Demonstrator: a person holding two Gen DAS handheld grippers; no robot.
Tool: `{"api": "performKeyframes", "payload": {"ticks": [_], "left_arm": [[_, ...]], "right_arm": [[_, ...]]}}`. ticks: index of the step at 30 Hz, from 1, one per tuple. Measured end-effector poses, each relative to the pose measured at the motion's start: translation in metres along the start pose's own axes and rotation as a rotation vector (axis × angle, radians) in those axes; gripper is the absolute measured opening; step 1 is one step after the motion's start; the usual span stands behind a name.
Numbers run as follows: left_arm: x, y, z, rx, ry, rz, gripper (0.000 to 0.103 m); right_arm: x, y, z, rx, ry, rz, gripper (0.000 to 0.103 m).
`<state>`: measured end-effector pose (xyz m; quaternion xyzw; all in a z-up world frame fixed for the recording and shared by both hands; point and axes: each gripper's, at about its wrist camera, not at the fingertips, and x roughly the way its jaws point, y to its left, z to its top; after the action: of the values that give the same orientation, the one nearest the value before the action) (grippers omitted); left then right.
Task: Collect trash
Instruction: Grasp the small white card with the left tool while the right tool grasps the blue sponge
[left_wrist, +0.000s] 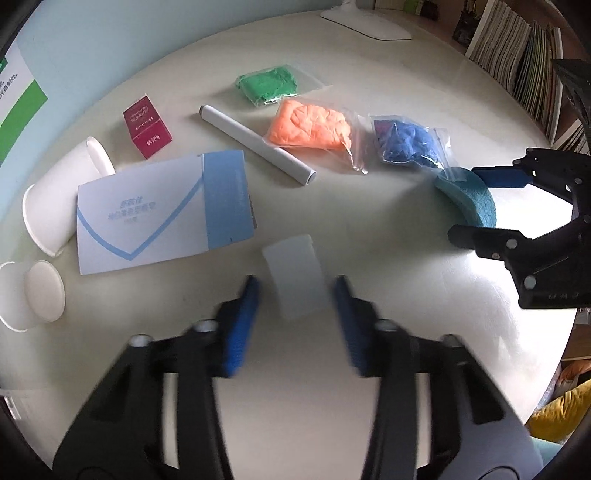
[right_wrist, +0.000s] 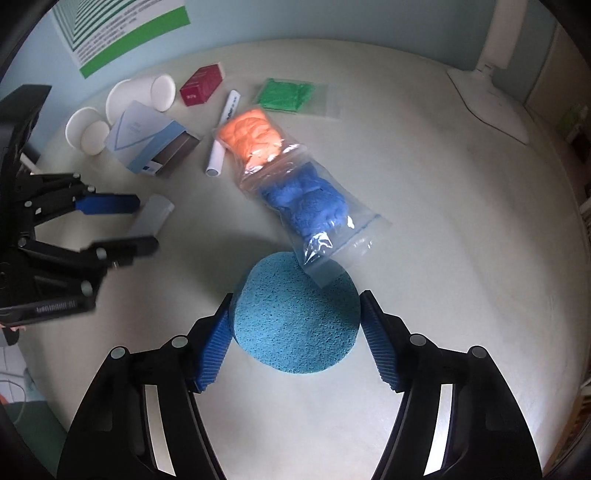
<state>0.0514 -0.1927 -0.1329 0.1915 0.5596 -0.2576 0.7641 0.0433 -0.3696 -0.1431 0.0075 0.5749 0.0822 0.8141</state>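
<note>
My left gripper (left_wrist: 295, 295) is open, its blue pads either side of a small translucent white plastic piece (left_wrist: 297, 277) lying on the white table (left_wrist: 388, 277); the piece also shows in the right wrist view (right_wrist: 151, 218) next to the left gripper (right_wrist: 144, 225). My right gripper (right_wrist: 295, 325) is shut on a round teal sponge (right_wrist: 295, 317), held just above the table; the sponge also shows in the left wrist view (left_wrist: 469, 195) with the right gripper (left_wrist: 469, 206).
On the table lie a blue-and-white box (left_wrist: 162, 214), a red box (left_wrist: 147, 127), white paper cups (left_wrist: 59, 199), a grey tube (left_wrist: 255, 144), and bags of green (left_wrist: 269, 85), orange (left_wrist: 310, 125) and blue clay (left_wrist: 406, 142). A lamp base (left_wrist: 369, 22) stands at the back.
</note>
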Motion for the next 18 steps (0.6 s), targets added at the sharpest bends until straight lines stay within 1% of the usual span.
{"api": "performKeyframes", "payload": {"ticks": [2,8,16,18], "left_arm": [[0.001,0.006,0.002,-0.011,0.009,-0.020,0.029],[-0.007,0.013,-0.007,0.005,0.005,-0.028,0.029],[-0.035,0.007,-0.015,0.044,-0.037,-0.033,0.029],[-0.051,0.008,-0.020,0.062,-0.049,-0.036,0.029]], "right_arm": [[-0.004,-0.005,-0.004,0.028,0.003,0.007,0.066],[-0.018,-0.008,-0.015,0.070,-0.015,0.002,0.066],[-0.049,-0.006,-0.034,0.126,-0.053,-0.015,0.066],[-0.058,-0.005,-0.040,0.148,-0.070,-0.024,0.066]]}}
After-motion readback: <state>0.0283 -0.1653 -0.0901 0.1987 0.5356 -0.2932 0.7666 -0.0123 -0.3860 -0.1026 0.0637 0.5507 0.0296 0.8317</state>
